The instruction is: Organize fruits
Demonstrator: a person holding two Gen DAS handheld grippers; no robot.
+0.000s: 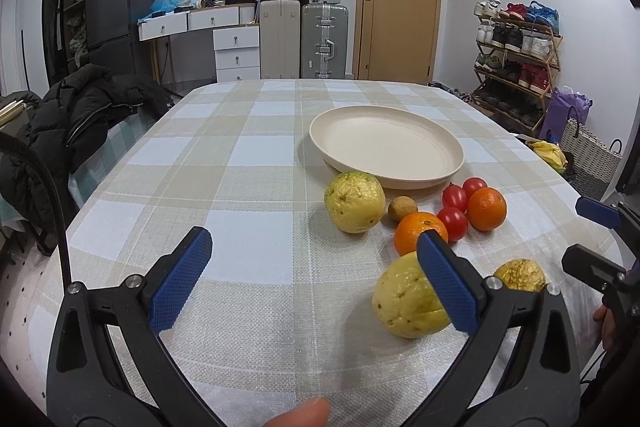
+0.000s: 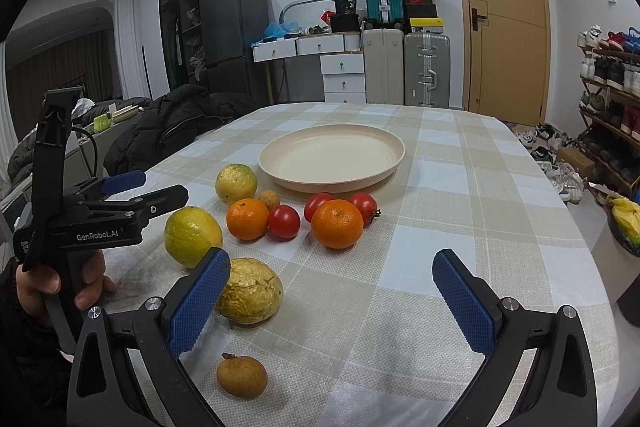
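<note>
A cream plate point(image 1: 386, 147) point(image 2: 332, 157) sits empty on the checked tablecloth. In front of it lie two oranges point(image 2: 337, 229) point(image 2: 247, 218), three red tomatoes point(image 2: 283, 221), two small brown fruits point(image 2: 242, 375) point(image 2: 268, 199), two yellow-green guavas point(image 1: 355, 202) point(image 2: 193, 236) and a wrinkled yellow passion fruit point(image 2: 250, 291). My left gripper point(image 1: 316, 259) is open above bare cloth, its right finger in front of a guava point(image 1: 408, 303). My right gripper point(image 2: 332, 287) is open too, its left finger beside the passion fruit. Nothing is held.
The checked table point(image 2: 460, 187) drops off on the right toward a shoe rack point(image 2: 612, 87) and a basket of bananas point(image 2: 624, 219). A black jacket point(image 1: 80, 115) lies on a seat at the left. Suitcases and a door stand behind.
</note>
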